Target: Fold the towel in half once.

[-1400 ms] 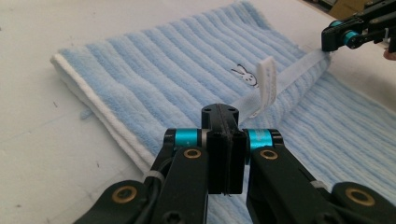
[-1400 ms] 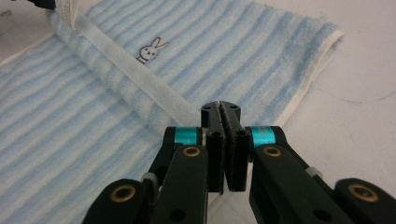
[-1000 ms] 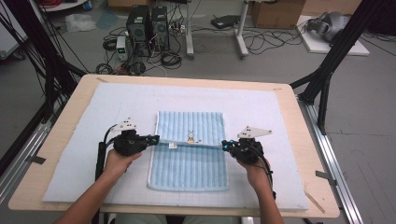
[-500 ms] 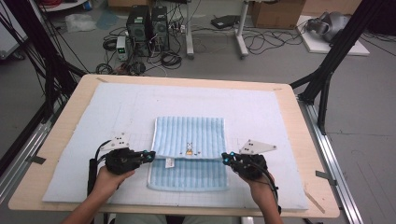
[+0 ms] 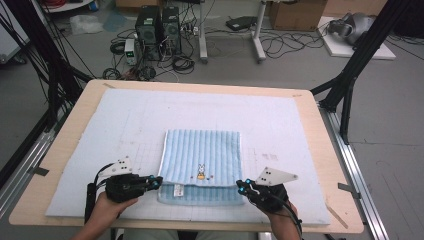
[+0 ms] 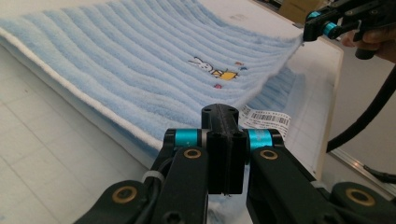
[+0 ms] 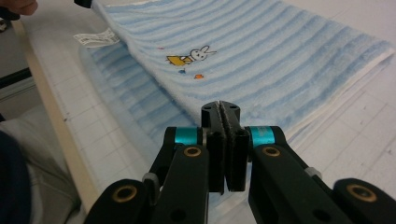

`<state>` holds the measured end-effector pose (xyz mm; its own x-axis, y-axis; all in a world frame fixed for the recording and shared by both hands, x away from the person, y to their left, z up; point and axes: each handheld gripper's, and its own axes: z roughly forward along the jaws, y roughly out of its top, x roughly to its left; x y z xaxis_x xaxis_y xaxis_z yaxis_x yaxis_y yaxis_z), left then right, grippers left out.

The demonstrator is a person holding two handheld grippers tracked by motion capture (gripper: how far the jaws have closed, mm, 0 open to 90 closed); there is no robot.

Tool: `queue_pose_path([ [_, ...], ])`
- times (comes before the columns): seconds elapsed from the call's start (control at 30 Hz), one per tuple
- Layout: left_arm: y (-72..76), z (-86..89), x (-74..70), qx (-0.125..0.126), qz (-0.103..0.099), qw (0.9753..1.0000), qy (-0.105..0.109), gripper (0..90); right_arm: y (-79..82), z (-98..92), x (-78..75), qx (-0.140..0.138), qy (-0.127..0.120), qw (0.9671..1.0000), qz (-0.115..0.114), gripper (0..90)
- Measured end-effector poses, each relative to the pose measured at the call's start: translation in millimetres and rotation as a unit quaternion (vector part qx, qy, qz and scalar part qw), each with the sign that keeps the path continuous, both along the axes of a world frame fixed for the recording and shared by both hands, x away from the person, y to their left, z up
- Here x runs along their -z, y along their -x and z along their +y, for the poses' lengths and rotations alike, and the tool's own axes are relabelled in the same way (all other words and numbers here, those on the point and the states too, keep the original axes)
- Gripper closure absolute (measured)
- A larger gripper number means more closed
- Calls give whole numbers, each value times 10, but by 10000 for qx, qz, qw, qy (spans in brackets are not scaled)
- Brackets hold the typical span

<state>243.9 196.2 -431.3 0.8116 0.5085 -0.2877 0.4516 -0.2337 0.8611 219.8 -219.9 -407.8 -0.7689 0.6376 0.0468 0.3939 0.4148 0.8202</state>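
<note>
Looking down from the high view, a light blue ribbed towel [image 5: 201, 162] lies folded on the white gridded mat [image 5: 280, 125] that covers the wooden bench [image 5: 325, 160], toward the bench's near edge and about midway between its left and right edges. The left gripper [image 5: 156, 182] pinches the towel's upper layer at its near left corner and the right gripper [image 5: 240, 188] pinches it at the near right corner; a lower layer shows beneath, nearer the bench's edge. Both forearms are cut off by the frame's bottom.

From the left gripper view, the black fingers [image 6: 219, 154] are pressed together on the towel's corner; the cloth caught between them is hidden behind the fingers. The pile is soft with raised stripes, and a small embroidered rabbit [image 6: 201, 64] sits on it. A white barcode label [image 6: 265, 118] hangs just beyond the fingers.

From the right gripper view, the fingers [image 7: 236, 149] are likewise closed, with the towel edge just past their tips. The label [image 7: 97, 37] is blurred at the far corner.
</note>
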Motion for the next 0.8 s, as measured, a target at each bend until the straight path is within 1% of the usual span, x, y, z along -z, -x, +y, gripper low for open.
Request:
queue_pose_path([
  [0.07, 43, -6, 32, 72, 48, 10000, -38, 899, 38, -11, 13, 10, -20, 10000, 16, 895],
  [0.17, 56, -10, 70, 200, 160, 9996, -116, 898, 75, -14, 67, 15, 60, 9999, 102, 894],
  [0.23, 44, -3, 73, 278, 173, 9995, -38, 894, 78, -12, 132, 15, 137, 9998, 164, 894],
  [0.27, 29, 6, 62, 305, 225, 9993, 25, 841, 86, -8, 163, 46, 174, 9996, 214, 896],
  [0.3, 19, 10, 51, 272, 274, 9992, 59, 732, 87, -12, 193, 75, 181, 9995, 246, 895],
  [0.33, 12, 22, 33, 200, 274, 9994, 103, 691, 90, -16, 200, 75, 187, 9995, 261, 886],
  [0.37, -5, 40, 12, 131, 169, 9997, 122, 688, 91, -24, 199, 100, 197, 9995, 246, 817],
  [0.4, -32, 57, -10, 48, 123, 9998, 139, 687, 84, -35, 187, 189, 172, 9994, 248, 796],
  [0.47, -107, 77, -52, -160, 65, 9996, 205, 668, 52, -61, 157, 306, 188, 9992, 174, 772],
  [0.57, -250, 87, -99, -422, -20, 9988, 266, 653, -32, -52, 132, 375, 126, 9991, 160, 740],
  [0.6, -302, 81, -104, -521, -55, 9983, 270, 639, -71, -36, 127, 377, 139, 9991, 112, 731],
  [0.67, -408, 64, -103, -695, -80, 9973, 223, 613, -163, 3, 123, 418, 127, 9990, 67, 706],
  [0.73, -512, 41, -88, -857, -27, 9962, 166, 591, -270, 38, 133, 526, 121, 9985, 54, 679],
  [0.8, -621, 18, -62, -1038, 3, 9946, 98, 562, -386, 62, 152, 629, 116, 9979, 47, 656],
])
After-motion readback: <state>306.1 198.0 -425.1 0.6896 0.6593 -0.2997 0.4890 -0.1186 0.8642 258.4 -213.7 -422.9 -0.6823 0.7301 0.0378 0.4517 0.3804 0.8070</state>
